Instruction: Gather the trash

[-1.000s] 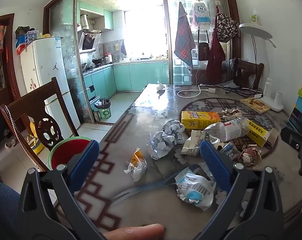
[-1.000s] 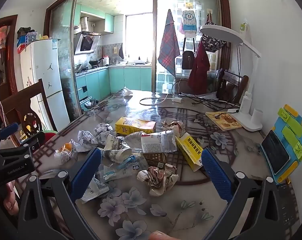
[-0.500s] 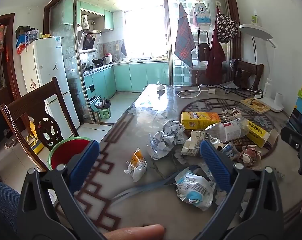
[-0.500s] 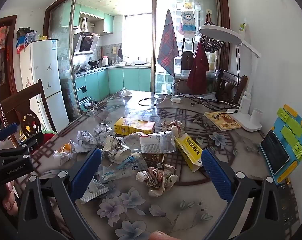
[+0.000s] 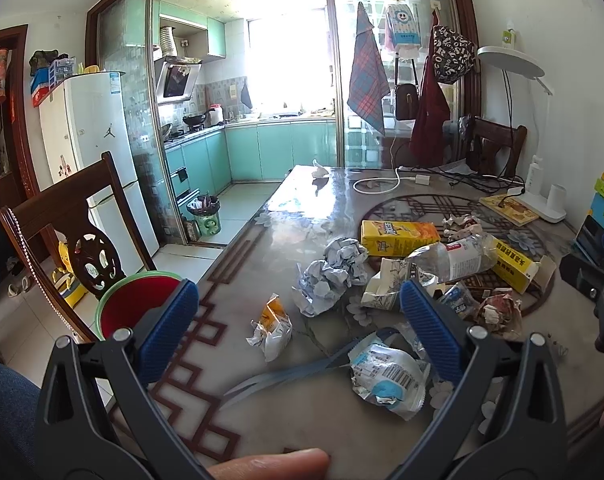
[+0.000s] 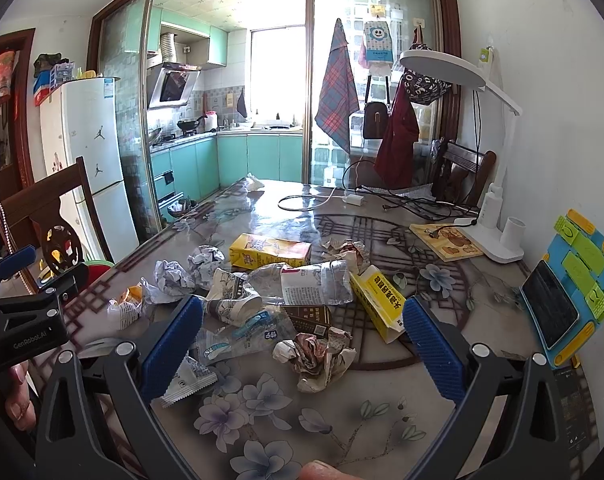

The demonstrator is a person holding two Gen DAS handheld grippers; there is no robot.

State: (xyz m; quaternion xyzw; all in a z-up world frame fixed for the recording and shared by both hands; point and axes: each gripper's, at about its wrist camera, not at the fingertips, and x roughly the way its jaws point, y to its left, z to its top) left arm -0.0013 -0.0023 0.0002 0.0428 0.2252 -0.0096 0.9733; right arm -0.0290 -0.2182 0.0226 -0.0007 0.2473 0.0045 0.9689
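Observation:
Trash lies heaped on the glass-topped table (image 5: 302, 216): crumpled paper balls (image 5: 330, 276), a yellow carton (image 5: 398, 232), a crushed plastic bottle (image 5: 454, 258), a second yellow box (image 5: 514, 260), a small orange-white wrapper (image 5: 272, 326) and a silver-blue wrapper (image 5: 386, 376). My left gripper (image 5: 300, 330) hovers open over the near table edge, the orange-white wrapper between its blue pads. In the right wrist view the bottle (image 6: 314, 282), carton (image 6: 270, 252), yellow box (image 6: 378, 304) and a crumpled brownish wrapper (image 6: 316, 354) lie ahead of my open right gripper (image 6: 302, 344).
A red bin with a green rim (image 5: 138, 300) stands on the floor left of the table, beside a wooden chair (image 5: 62, 216). A white lamp base (image 6: 498, 240), a book (image 6: 446, 240), a phone on a colourful stand (image 6: 558, 300) and cables (image 6: 342, 198) occupy the table's right and far side.

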